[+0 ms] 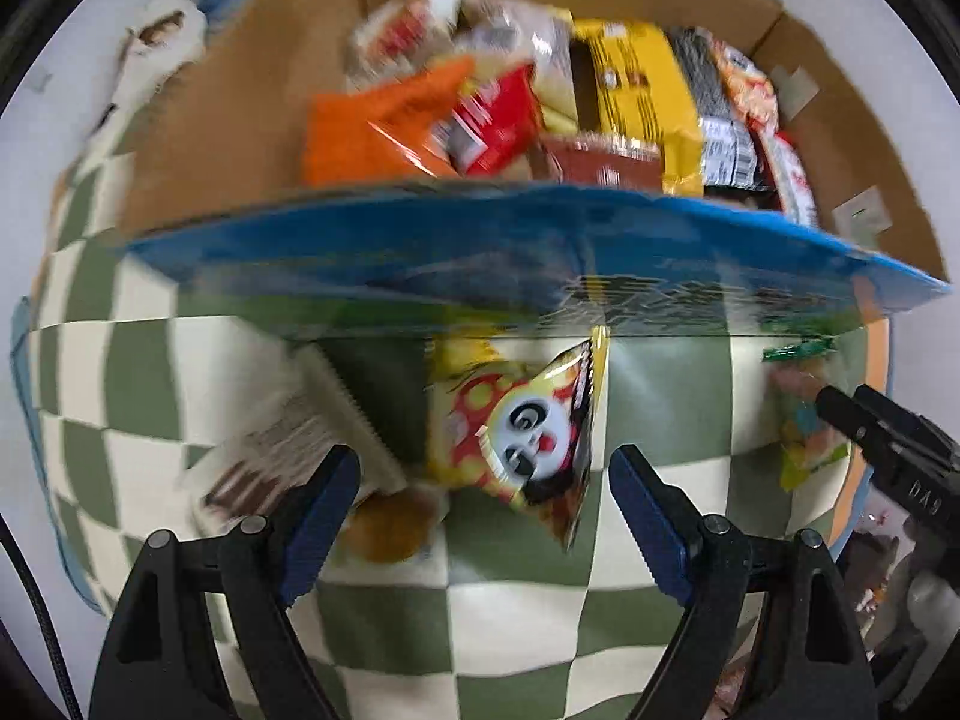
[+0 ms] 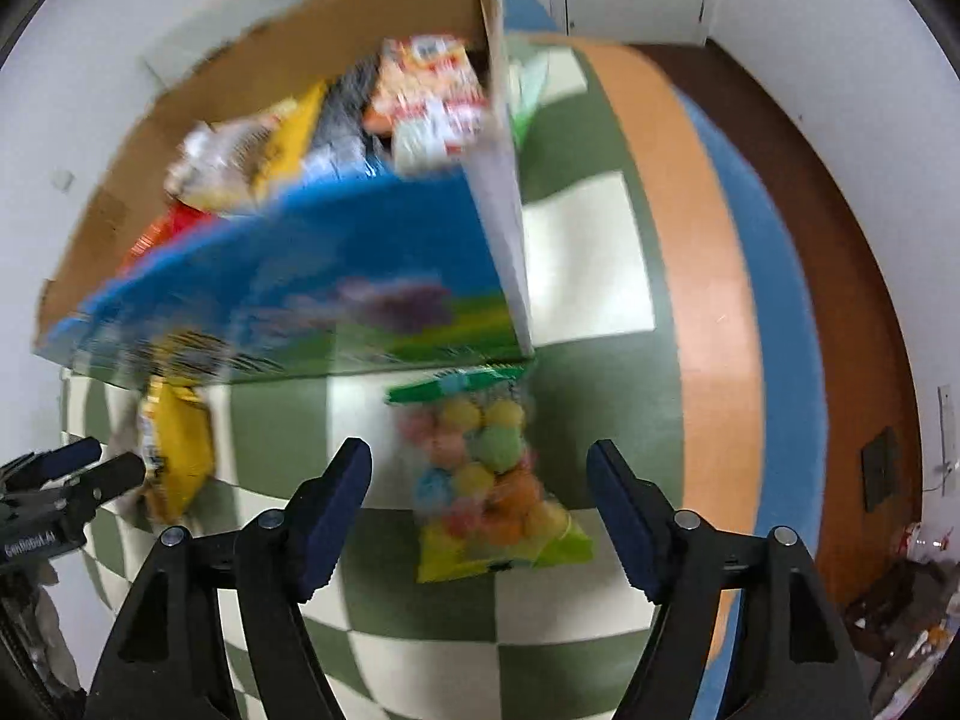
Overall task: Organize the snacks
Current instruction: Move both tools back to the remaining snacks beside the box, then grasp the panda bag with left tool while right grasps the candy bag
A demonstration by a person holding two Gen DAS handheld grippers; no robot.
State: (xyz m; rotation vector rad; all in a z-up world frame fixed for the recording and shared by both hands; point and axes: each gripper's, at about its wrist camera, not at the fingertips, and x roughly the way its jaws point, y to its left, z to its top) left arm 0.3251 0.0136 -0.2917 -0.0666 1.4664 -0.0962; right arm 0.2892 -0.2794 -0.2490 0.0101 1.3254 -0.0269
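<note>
While most snacks already filled the box | three packets lay outside on the checkered mat | both grippers' jaws stood spread, empty

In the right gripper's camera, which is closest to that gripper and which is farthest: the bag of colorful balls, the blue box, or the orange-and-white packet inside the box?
1. Bag of colorful balls: lying on the checkered mat right between the right gripper fingers.
2. Blue box: its front wall stands just behind the bag.
3. Orange-and-white packet: inside the box, near its far right corner.
</note>
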